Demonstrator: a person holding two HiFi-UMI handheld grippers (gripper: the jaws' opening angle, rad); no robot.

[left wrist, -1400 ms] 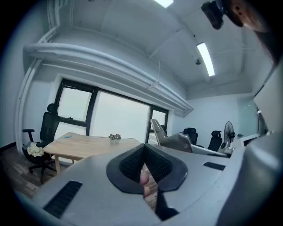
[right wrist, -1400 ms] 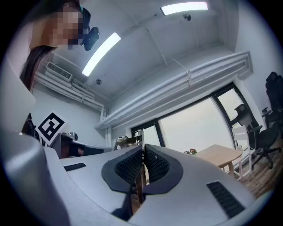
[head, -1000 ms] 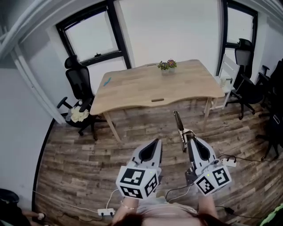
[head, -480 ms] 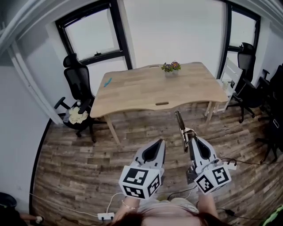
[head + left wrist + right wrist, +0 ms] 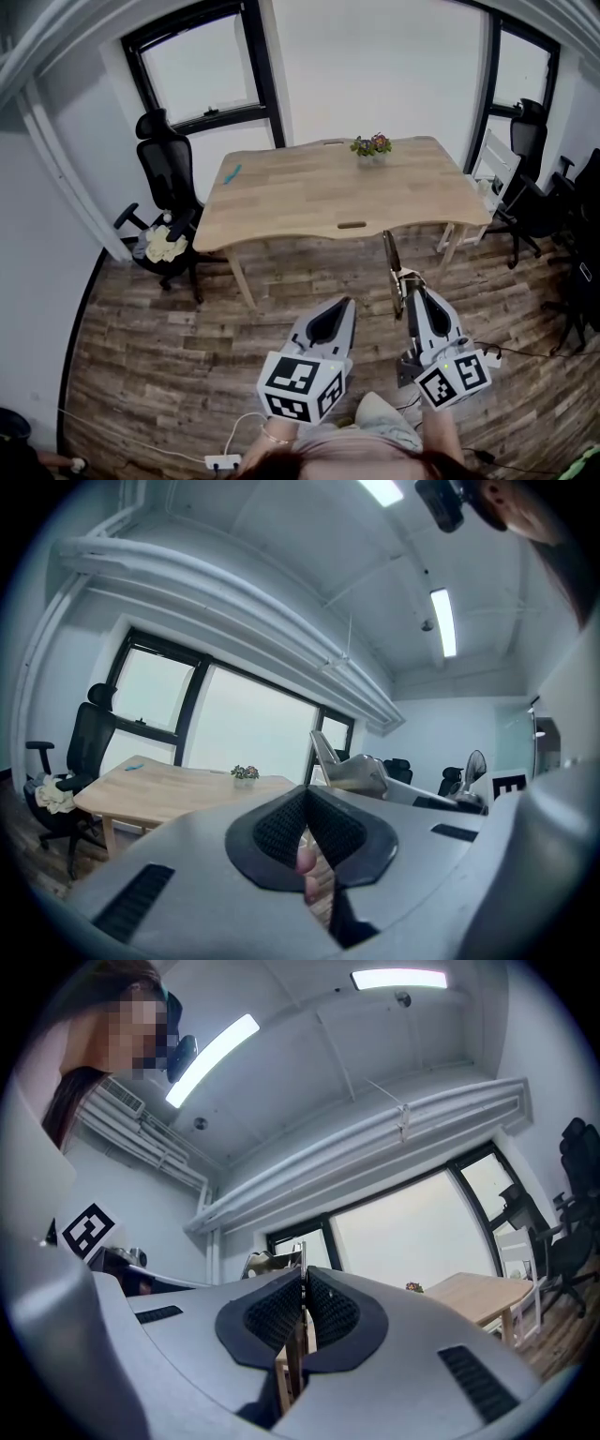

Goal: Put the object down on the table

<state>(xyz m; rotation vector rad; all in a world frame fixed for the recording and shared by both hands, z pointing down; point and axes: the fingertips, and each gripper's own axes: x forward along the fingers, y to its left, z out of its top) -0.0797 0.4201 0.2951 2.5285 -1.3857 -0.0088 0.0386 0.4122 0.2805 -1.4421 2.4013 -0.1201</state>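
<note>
Head view. The right tool [image 5: 410,277] is clamped on a long thin object [image 5: 390,255], which juts forward from its jaws above the plank floor [image 5: 159,319], not touching the table [image 5: 300,202] ahead. The left tool [image 5: 348,302], alongside, has its jaws together and holds nothing. A small potted plant [image 5: 372,147] stands near the table's far edge.

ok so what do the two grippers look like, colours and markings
Both the left gripper and right gripper have light grey, wedge-shaped plastic shells tapering to the tips, with black ribbed pads inside. Each carries a white cube printed with black square markers at its rear.
</note>
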